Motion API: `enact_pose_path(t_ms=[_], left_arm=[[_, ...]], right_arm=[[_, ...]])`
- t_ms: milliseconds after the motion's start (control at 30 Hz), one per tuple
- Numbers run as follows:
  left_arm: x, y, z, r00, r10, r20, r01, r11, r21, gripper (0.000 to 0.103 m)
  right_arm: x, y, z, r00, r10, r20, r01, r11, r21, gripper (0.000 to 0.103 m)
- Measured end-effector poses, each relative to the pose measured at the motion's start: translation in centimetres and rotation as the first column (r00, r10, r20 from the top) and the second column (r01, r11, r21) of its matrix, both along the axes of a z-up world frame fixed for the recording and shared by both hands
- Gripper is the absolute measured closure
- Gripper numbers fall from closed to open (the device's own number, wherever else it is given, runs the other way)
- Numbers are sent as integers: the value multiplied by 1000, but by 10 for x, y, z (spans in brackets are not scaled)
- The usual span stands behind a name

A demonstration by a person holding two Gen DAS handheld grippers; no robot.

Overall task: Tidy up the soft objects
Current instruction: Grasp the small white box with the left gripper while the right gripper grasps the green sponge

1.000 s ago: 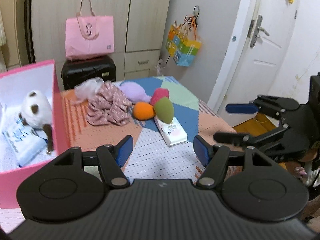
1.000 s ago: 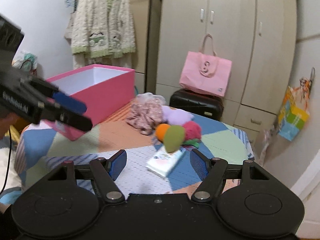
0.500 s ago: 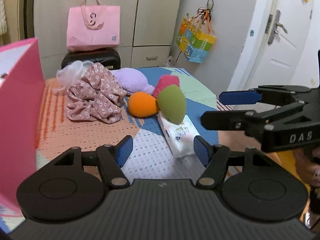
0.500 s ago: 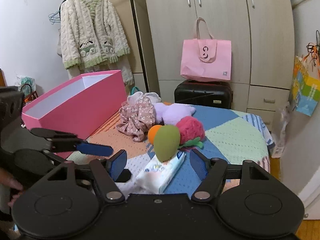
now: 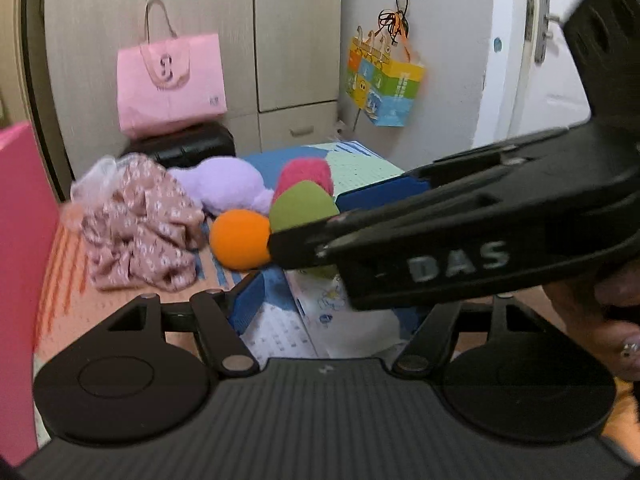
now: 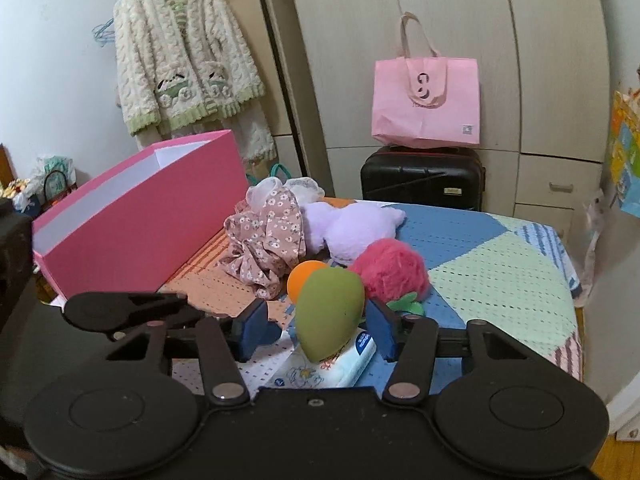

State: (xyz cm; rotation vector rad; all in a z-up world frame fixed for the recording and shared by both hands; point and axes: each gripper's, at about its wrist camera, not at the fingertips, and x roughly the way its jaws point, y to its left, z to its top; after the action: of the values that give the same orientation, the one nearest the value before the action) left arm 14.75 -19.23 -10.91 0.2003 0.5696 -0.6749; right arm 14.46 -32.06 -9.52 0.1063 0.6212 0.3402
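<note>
While the right hand-held gripper [image 6: 316,330] closes around one green sponge [image 6: 330,314], the left hand-held gripper [image 5: 328,308] opens, empty.

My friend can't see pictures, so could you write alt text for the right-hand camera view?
A green egg-shaped foam sponge sits between the closing right gripper's blue fingers, resting on a white tissue pack. Behind lie an orange ball and an open pink box.

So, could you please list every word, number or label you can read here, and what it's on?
"DAS": side of the right gripper.
Pink tote bag: a round logo, not clearly readable.
Tissue pack: print too small to read.
Colourful hanging bag: pictures only, blurred.
</note>
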Motion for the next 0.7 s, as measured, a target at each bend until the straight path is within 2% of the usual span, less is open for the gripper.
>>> enact_pose_path(t_ms=[67, 133, 233, 333, 400, 467, 700], left_arm=[[4, -4, -3, 1000, 4, -29, -4, 1000, 7, 35], [10, -4, -5, 997, 14, -73, -14, 1000, 0, 35], [13, -3, -6, 996, 33, -89, -34, 999, -10, 35], [10, -6, -7, 997, 26, -69, -26, 1000, 7, 45], [4, -7, -7, 999, 14, -49, -13, 1000, 26, 58], [1, -8, -7, 999, 9, -40, -7, 999, 35, 63], [0, -1, -6, 998, 13, -55, -12, 1000, 17, 64]], right_arm=[[4, -2, -4, 1000, 6, -7, -6, 1000, 4, 49], [5, -4, -7, 1000, 7, -11, -7, 1000, 7, 60], [2, -7, -9, 1000, 13, 4, -13, 1000, 27, 60], [-1, -11, -10, 1000, 12, 10, -13, 999, 47, 61], [-3, -13, -10, 1000, 7, 15, -8, 998, 59, 61], [-7, -16, -10, 1000, -2, 25, 0, 997, 79, 61], [-19, -23, -5, 997, -45, 56, 39, 994, 107, 61]])
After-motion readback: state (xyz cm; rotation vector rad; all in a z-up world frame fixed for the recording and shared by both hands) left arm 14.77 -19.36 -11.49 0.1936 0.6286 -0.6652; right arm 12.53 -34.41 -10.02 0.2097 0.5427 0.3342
